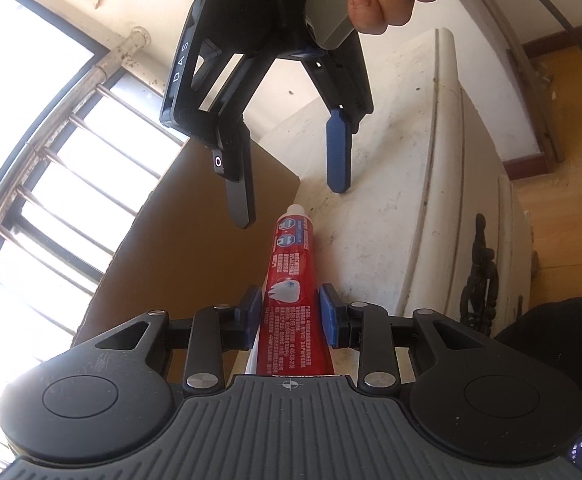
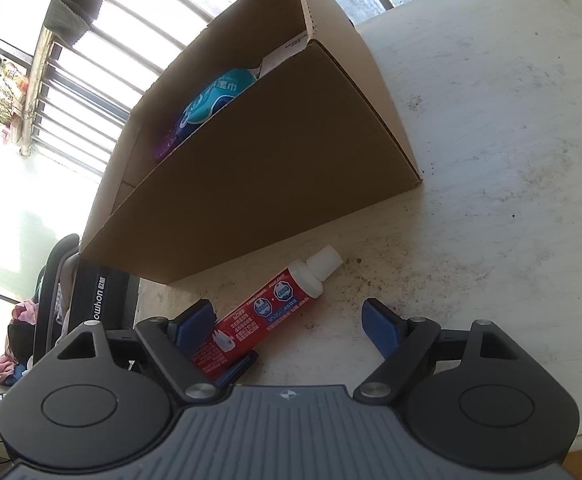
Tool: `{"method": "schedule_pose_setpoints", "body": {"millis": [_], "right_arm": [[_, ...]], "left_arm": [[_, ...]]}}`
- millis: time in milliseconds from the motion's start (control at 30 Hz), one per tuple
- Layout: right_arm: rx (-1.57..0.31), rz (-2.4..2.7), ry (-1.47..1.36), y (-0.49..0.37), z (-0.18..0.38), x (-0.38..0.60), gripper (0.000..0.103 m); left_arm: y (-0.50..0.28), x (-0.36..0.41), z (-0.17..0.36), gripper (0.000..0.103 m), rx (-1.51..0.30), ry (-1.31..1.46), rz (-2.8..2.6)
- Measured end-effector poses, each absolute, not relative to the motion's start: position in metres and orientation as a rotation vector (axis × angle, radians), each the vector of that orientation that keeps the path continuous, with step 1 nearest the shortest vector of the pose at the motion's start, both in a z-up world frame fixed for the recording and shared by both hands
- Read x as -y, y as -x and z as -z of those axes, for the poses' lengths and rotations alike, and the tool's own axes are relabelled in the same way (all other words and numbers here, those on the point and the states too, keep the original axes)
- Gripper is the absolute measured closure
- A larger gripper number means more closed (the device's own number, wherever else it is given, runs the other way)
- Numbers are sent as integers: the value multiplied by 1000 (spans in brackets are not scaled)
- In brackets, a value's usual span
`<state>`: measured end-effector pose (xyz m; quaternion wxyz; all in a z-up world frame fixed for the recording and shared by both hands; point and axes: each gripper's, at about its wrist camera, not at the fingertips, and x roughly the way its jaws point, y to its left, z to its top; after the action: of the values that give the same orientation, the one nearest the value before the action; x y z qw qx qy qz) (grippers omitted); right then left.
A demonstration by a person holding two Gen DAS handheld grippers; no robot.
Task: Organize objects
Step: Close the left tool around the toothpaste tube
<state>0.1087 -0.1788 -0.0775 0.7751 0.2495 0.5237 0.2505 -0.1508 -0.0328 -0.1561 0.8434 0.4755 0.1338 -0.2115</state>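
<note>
- Clamping the red plastic toothpaste tube (image 1: 289, 280) near its flat crimped end, the left gripper (image 1: 291, 312) has both blue pads (image 1: 328, 312) pressed against the tube's sides; the white cap points to 12 o'clock in the left wrist view.
- At 9 o'clock of the tube stands the brown cardboard box (image 2: 259, 152), open-topped, on the speckled white table (image 2: 491, 160); the tube lies just beside the box's near wall.
- Inside the box, a teal wet-wipe pack (image 2: 215, 100) and something purple beneath it show; the rest is hidden.
- The tube looks light and soft-walled, likely to buckle or slip if pinched mid-body; the stiffer shoulder below the cap or the crimped tail seems the safer hold.
- At 12 o'clock, the right gripper (image 1: 291, 200) hangs above the cap with fingers spread wide, holding nothing.
</note>
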Motion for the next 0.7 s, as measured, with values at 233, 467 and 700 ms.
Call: {"method": "schedule_pose_setpoints", "body": {"millis": [233,467,700], "right_arm": [[-1127,-535,-478,-109,73,163,14],[-1118,-513,-438,-105,71,143,14],[-1123,-522,-460,-109,72,142,14]], "left_arm": [[159,36,165,73,-212,-1090,430],[170,41,185,74,-101,-1253,401],[143,25,157,74,-291,-886,469]]}}
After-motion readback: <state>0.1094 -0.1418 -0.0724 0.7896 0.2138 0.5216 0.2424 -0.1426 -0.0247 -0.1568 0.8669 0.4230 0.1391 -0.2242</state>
